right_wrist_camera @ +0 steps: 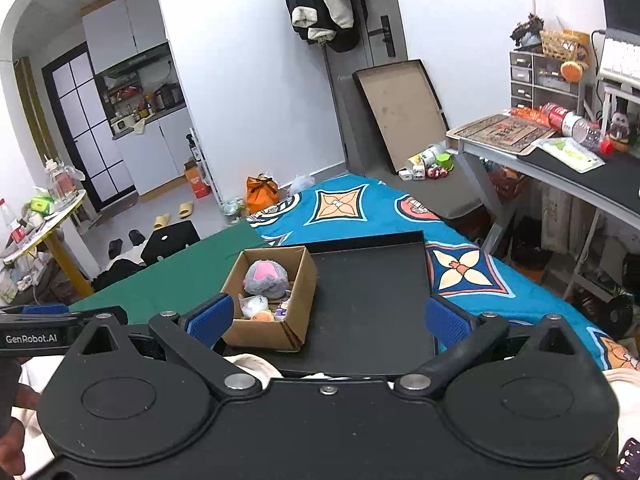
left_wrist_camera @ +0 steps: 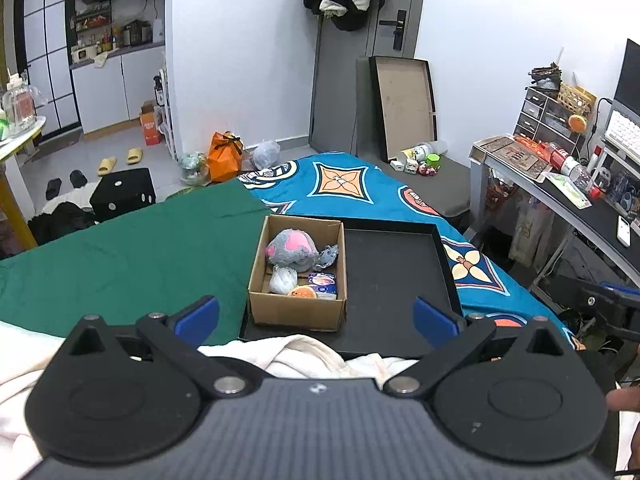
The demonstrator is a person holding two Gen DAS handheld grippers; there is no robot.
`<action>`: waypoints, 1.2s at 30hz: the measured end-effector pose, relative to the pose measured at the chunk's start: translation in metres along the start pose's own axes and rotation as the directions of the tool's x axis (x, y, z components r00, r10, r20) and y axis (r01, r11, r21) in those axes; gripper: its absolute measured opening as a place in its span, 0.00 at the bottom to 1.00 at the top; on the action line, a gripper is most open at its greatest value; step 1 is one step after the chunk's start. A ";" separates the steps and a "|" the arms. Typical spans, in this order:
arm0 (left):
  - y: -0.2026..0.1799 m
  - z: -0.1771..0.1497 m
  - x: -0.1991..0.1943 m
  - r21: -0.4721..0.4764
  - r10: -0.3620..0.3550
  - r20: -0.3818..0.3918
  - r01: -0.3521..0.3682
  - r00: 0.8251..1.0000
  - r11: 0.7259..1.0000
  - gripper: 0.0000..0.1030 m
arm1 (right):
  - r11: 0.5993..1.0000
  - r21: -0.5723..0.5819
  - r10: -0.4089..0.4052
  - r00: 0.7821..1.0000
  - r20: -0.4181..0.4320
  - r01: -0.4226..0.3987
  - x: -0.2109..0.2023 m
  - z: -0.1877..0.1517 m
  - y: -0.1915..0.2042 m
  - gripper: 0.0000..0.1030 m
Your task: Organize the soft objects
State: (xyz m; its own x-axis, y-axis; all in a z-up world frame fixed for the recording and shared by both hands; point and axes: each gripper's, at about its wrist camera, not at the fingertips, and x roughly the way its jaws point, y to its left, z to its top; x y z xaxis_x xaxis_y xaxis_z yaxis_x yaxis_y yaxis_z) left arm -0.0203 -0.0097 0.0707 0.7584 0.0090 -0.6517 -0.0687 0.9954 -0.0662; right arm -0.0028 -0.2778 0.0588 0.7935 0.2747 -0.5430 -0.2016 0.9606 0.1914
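1. Since the cardboard box point(left_wrist_camera: 297, 276) on the black tray point(left_wrist_camera: 394, 272) already holds the grey plush point(left_wrist_camera: 294, 250) and small soft items, sorting seems nearly finished.
2. Left of the box, the left gripper point(left_wrist_camera: 316, 316) hovers tilted downward, jaws spread, empty.
3. Right of the box, the right gripper point(right_wrist_camera: 328, 320) likewise gapes, empty.
4. Next likely calls for gathering the cream cloth point(left_wrist_camera: 304, 354) lying just before the box.

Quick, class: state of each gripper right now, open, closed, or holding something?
Left gripper: open, jaws wide apart, holding nothing.
Right gripper: open, jaws wide apart, holding nothing.
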 end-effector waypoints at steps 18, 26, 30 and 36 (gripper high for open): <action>-0.019 -0.034 -0.022 0.091 0.009 0.036 -0.012 0.999 0.996 0.99 | 1.000 0.008 0.018 1.000 0.008 -0.018 -0.021 -0.025 -0.003 1.00; -0.024 -0.041 -0.023 0.091 0.003 0.036 -0.006 0.999 0.996 0.99 | 1.000 -0.006 0.015 1.000 0.016 -0.015 -0.028 -0.029 -0.006 1.00; -0.026 -0.043 -0.023 0.088 0.001 0.033 -0.004 0.999 0.996 0.99 | 1.000 0.000 0.015 1.000 0.020 -0.015 -0.028 -0.030 -0.007 1.00; -0.027 -0.044 -0.023 0.075 -0.003 0.032 0.001 0.999 0.997 0.99 | 1.000 -0.006 0.016 1.000 0.014 -0.016 -0.028 -0.031 -0.006 1.00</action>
State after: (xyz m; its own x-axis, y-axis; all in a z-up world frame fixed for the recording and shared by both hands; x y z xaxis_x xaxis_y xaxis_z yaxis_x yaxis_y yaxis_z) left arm -0.0640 -0.0407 0.0545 0.7793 0.0091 -0.6266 -0.0193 0.9998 -0.0094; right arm -0.0417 -0.2902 0.0475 0.7980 0.2898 -0.5285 -0.2181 0.9563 0.1950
